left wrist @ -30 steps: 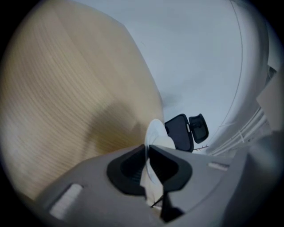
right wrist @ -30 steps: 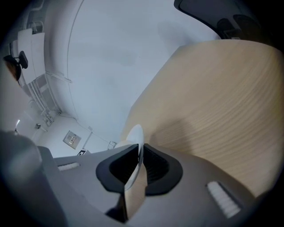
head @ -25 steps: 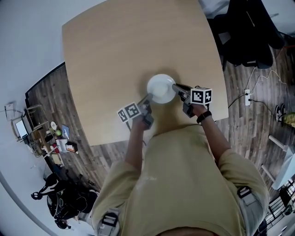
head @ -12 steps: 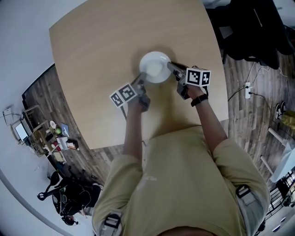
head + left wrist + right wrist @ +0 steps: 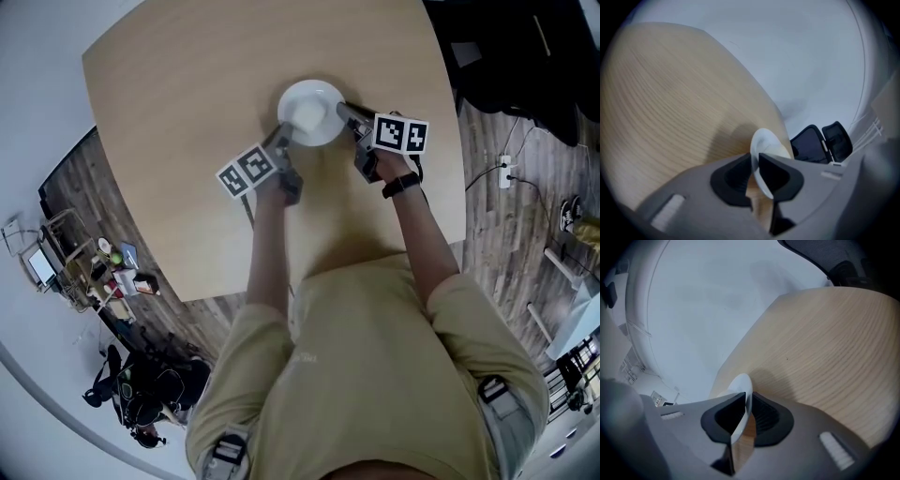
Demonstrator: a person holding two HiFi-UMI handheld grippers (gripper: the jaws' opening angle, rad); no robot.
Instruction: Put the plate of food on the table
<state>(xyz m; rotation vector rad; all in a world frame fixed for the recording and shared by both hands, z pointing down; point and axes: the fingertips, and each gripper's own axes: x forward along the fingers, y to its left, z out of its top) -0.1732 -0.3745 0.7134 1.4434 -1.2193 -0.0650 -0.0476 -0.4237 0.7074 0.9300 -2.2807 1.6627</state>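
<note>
The head view looks steeply down from above the person onto the wooden table point(image 5: 187, 112). Each gripper view sits low and close behind its own jaws, facing across the tabletop. All three views share the white plate point(image 5: 311, 111).

From the head view I saw dark wood-plank floor point(image 5: 497, 244) running from three o'clock round to five. A white power strip point(image 5: 507, 175) lay on it at three o'clock, its cable trailing off. A black office chair point(image 5: 525, 56) sat at one o'clock. At eight o'clock stood a cluttered rack point(image 5: 94, 272) of small items I could not make out, and a black bag point(image 5: 141, 389) lay near it at seven.
</note>
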